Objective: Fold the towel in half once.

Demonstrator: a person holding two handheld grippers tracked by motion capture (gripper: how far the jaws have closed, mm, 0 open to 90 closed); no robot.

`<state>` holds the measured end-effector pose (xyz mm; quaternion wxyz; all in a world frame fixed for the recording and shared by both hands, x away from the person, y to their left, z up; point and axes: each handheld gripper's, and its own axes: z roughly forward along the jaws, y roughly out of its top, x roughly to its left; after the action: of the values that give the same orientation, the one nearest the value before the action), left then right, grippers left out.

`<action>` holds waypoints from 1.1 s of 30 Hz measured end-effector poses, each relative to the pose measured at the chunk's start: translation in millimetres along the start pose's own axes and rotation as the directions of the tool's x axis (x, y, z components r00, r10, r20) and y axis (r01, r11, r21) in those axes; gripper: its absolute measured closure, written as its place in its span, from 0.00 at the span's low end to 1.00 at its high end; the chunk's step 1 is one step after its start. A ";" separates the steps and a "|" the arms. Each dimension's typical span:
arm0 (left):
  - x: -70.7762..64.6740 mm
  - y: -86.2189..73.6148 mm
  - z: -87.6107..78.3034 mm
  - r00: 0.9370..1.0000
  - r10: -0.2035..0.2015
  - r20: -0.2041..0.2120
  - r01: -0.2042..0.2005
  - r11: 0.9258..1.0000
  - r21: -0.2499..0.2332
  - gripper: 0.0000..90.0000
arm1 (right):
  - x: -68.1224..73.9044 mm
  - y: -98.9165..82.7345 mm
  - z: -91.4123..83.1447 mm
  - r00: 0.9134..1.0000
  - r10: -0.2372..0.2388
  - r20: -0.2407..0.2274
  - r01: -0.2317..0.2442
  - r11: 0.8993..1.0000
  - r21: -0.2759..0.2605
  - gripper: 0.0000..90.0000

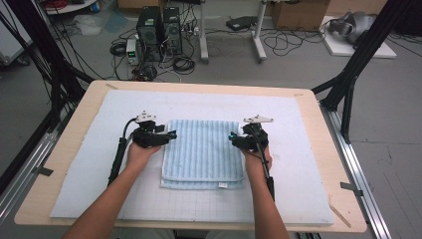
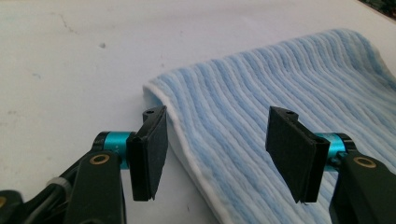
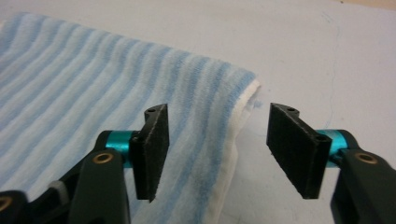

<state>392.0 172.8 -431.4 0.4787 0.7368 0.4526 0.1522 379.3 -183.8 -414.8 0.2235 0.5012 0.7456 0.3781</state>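
Your left tongs [image 1: 171,134] sit at the left edge of the folded blue towel [image 1: 204,149], jaws apart, the hem between them but unpressed. The towel lies flat in the middle of the white mat [image 1: 308,164] on the worktop [image 1: 74,134], doubled over, its ribs and long axis running away from you, label at the near edge. The fold looks done; perhaps one more remains. Your right tongs [image 1: 232,137] stand open at the right edge, gripping nothing.
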 end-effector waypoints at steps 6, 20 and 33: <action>-2.4 -10.6 -20.0 0.999 -0.018 0.029 0.018 1.000 -0.013 0.42 | 8.8 -4.8 -20.4 0.998 -0.059 -0.036 0.059 0.998 -0.023 0.39; -25.8 -41.8 -60.4 0.990 0.008 0.141 -0.007 1.000 -0.007 0.54 | 15.3 -42.5 -60.1 0.993 -0.085 -0.079 0.081 0.996 -0.042 0.41; -41.4 -66.2 -76.6 0.983 0.044 0.178 -0.049 0.999 0.020 0.55 | 20.5 -66.6 -80.9 0.991 -0.090 -0.104 0.087 0.996 -0.036 0.45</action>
<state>284.7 191.4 -440.7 0.5044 0.7636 0.3926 0.0915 275.0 -206.6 -416.7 0.2081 0.4435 0.7719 0.4052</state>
